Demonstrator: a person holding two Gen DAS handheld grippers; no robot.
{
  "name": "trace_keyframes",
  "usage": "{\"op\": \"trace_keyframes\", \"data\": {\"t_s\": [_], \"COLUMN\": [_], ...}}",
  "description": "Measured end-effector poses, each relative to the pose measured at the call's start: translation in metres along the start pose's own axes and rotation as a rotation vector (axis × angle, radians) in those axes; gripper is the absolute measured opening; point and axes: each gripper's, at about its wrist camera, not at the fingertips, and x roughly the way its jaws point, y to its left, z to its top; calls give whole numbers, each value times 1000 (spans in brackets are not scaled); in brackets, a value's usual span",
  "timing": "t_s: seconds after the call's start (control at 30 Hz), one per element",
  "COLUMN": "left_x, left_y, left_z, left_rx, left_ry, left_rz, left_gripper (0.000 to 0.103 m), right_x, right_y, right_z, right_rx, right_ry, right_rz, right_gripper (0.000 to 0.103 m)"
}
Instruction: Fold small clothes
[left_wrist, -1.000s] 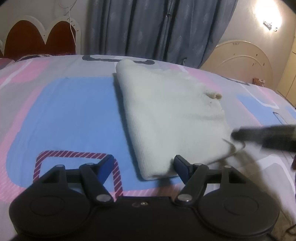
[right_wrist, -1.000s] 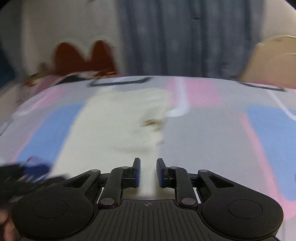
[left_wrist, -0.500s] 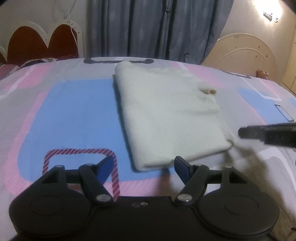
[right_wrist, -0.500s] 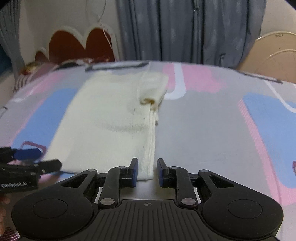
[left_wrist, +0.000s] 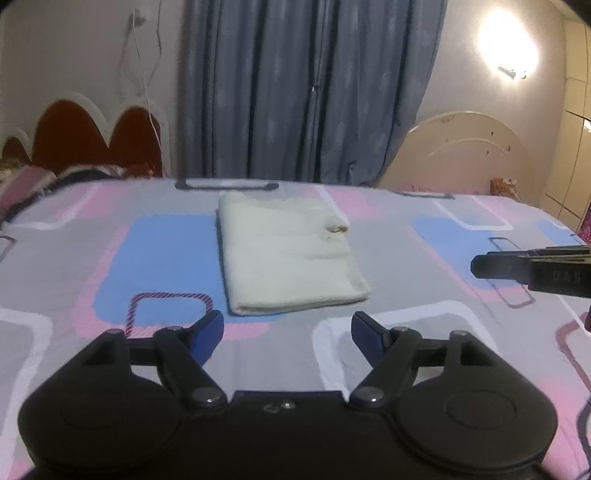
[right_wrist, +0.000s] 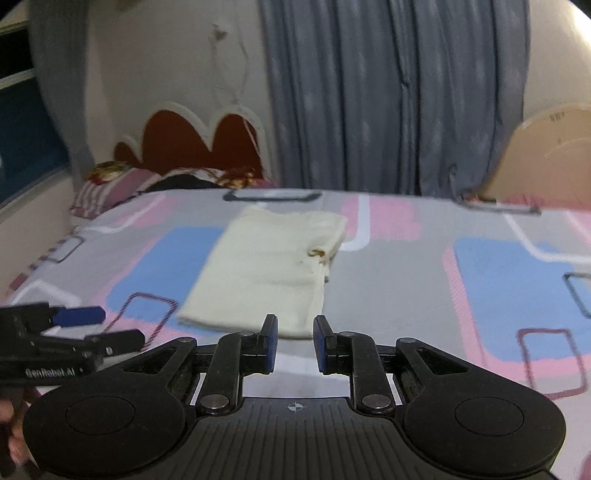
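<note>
A cream knitted garment (left_wrist: 288, 254) lies folded into a flat rectangle on the patterned bedsheet (left_wrist: 424, 295), with a small brown tag at its right edge; it also shows in the right wrist view (right_wrist: 273, 269). My left gripper (left_wrist: 287, 332) is open wide and empty, held back from the garment's near edge. My right gripper (right_wrist: 294, 341) is open by a narrow gap and empty, just short of the garment's near right corner. Each gripper shows at the edge of the other's view: the right one (left_wrist: 532, 269) and the left one (right_wrist: 66, 332).
The bed has a pink, blue and grey sheet. A red and white scalloped headboard (left_wrist: 85, 136) and pillows (right_wrist: 110, 181) stand at the far left. Blue curtains (left_wrist: 306, 88) hang behind. A cream round headboard (left_wrist: 461, 151) leans at the far right.
Both grippers have pulled back and up from the garment, which now lies further off and flat. The right gripper's fingers have parted slightly. The left gripper stays open.
</note>
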Motion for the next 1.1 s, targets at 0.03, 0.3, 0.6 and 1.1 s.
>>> {"op": "trace_keyframes", "data": {"t_s": [0.03,0.3,0.6,1.1], "left_x": [-15,-109,-166,-189], "left_y": [-5,-49,-69,-66], "left_z": [-3,-21,-35,-43], "left_rx": [-4,22,44,-30], "left_ry": [-12,-134,-163,-204], "left_rz": [5,85,116,139], "left_gripper": [81,103,103,103], "right_x": [-13,-104,-151,-197], "right_y": [2,28,37,40], "right_z": [-4,-51,-73,-67], "right_rx": [-11,-73,-89,-100], "right_ry": [-9,-95,-101,-185], "right_rz": [1,-7,-155,-143], "right_gripper": [21,97,103,103]}}
